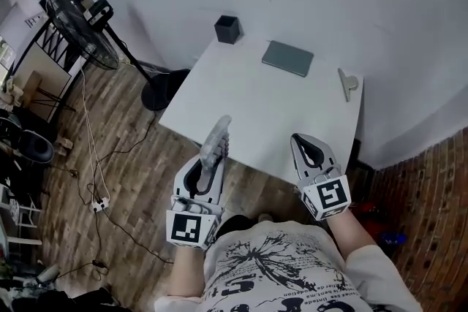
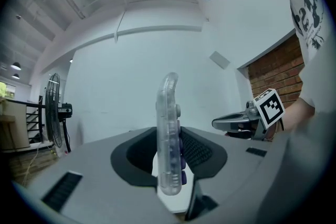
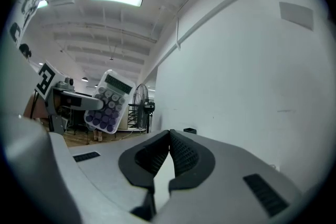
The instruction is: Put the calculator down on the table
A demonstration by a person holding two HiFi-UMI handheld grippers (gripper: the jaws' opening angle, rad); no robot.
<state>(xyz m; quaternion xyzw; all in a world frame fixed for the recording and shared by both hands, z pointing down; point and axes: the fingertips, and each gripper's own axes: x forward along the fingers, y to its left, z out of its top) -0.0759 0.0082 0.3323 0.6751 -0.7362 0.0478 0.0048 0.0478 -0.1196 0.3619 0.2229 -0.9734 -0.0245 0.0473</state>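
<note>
A clear-cased calculator (image 1: 216,142) with purple keys stands on edge between the jaws of my left gripper (image 1: 207,166), which is shut on its lower end. In the left gripper view the calculator (image 2: 170,134) rises edge-on out of the jaws. From the right gripper view the calculator (image 3: 108,102) shows its keys, held out at the left. My right gripper (image 1: 310,154) is shut with nothing in it, its tips meeting (image 3: 169,136). Both grippers hover at the near edge of the white table (image 1: 248,109).
On the table lie a black pen cup (image 1: 227,29) at the far left corner, a grey notebook (image 1: 287,58) and a grey clip (image 1: 347,83) near the right edge. A standing fan (image 1: 80,25) and cables are on the wooden floor at the left.
</note>
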